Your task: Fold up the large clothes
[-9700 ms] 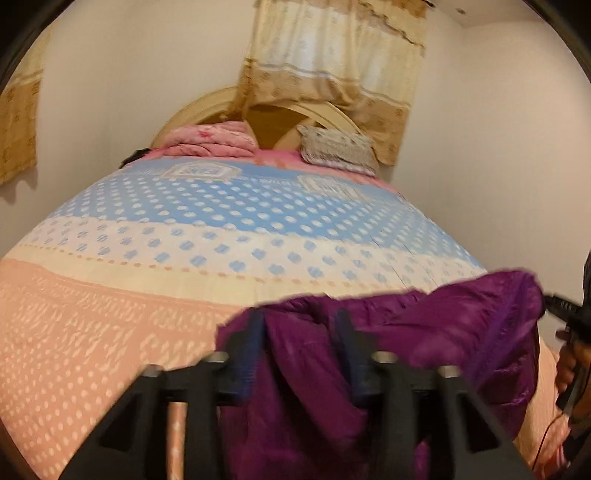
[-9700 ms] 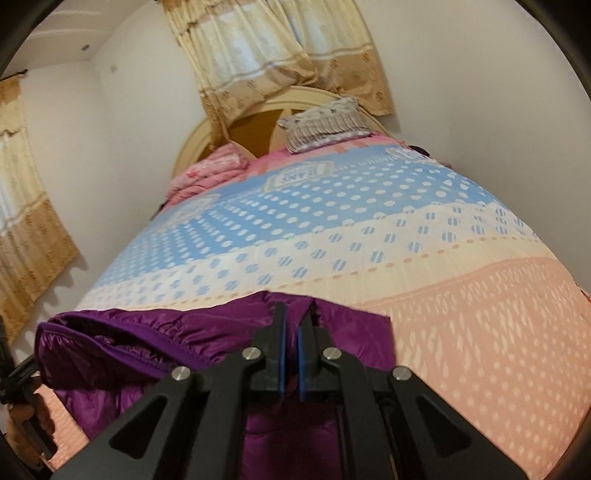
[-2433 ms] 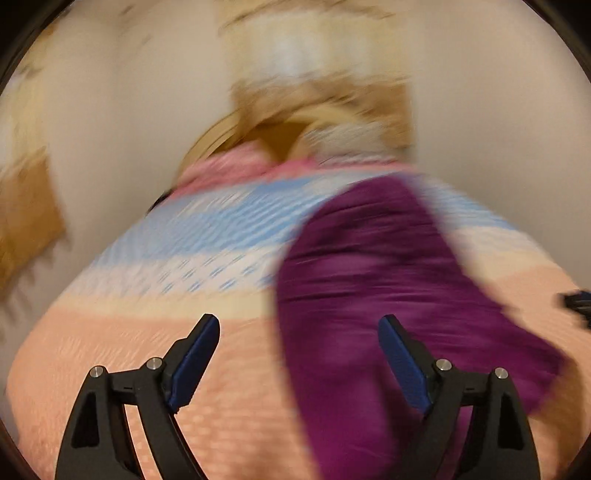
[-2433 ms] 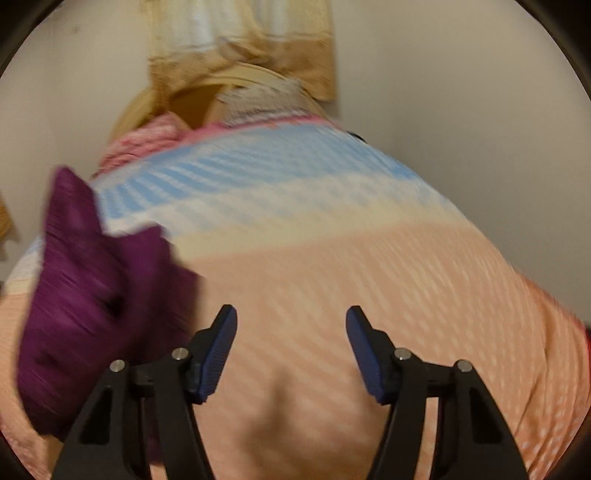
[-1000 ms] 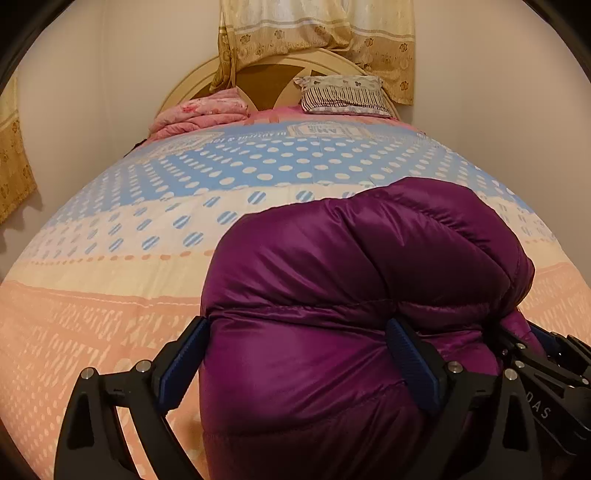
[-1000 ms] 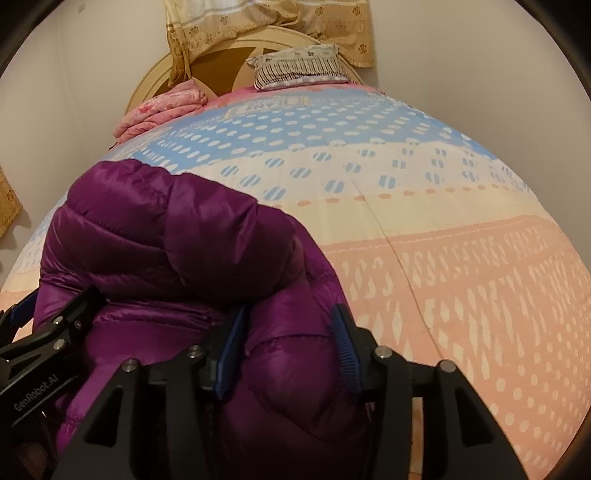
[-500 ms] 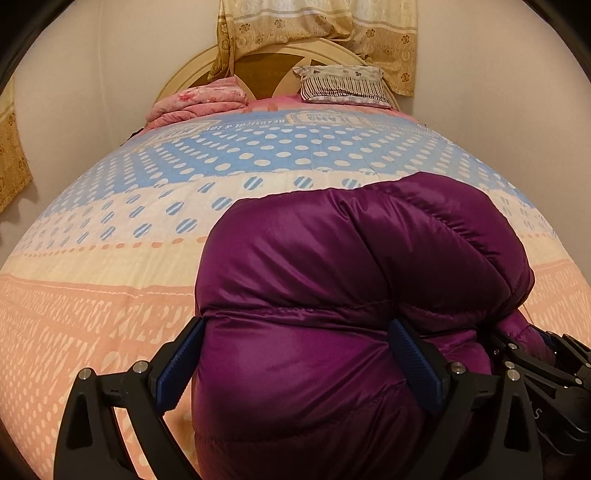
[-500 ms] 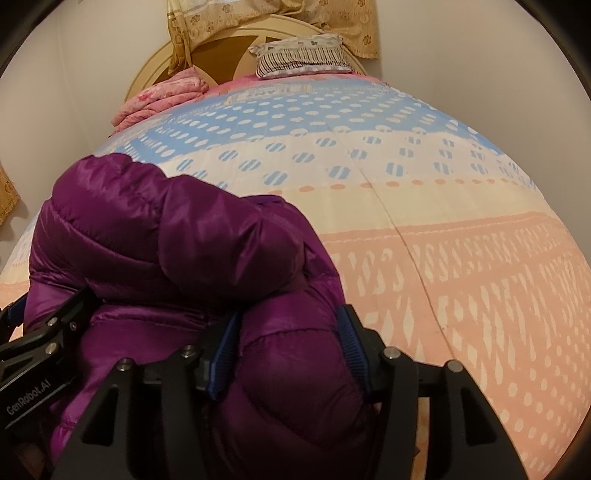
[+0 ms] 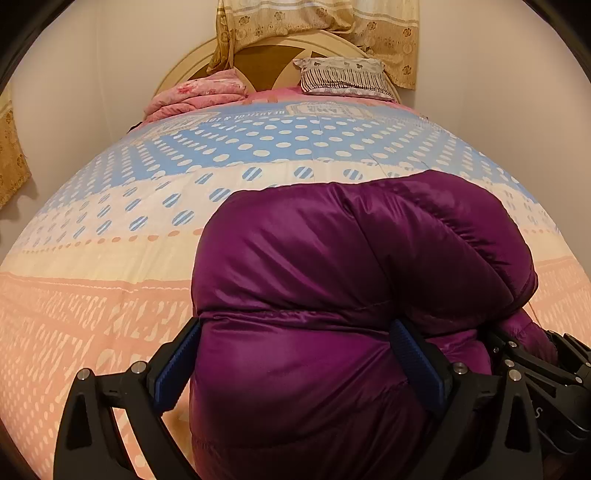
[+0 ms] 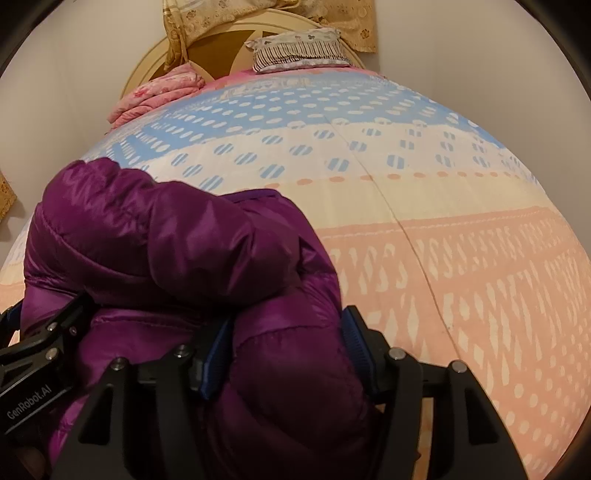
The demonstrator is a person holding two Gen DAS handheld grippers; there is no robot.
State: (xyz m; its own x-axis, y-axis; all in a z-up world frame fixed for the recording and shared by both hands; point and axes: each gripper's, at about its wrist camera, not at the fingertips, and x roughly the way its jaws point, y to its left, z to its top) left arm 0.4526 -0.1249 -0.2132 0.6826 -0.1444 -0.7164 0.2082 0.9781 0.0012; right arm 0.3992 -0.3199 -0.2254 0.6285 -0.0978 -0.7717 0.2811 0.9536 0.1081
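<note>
A puffy purple down jacket lies bundled and folded over on the bed's near part; it also shows in the right wrist view. My left gripper stands wide open with the jacket's lower bulge between its blue pads, which touch the fabric on both sides. My right gripper holds a thick roll of the jacket between its pads, which press into it. The right gripper's body shows at the lower right of the left wrist view, close beside the left one.
The bed has a cover in peach, cream and blue dotted bands. A folded pink blanket and a striped pillow lie at the headboard. Walls stand close on both sides, with curtains behind.
Both grippers dropped the jacket earlier and came back in around the folded bundle. Over the last second they have edged slightly forward and lower; the jacket's shape has barely changed.
</note>
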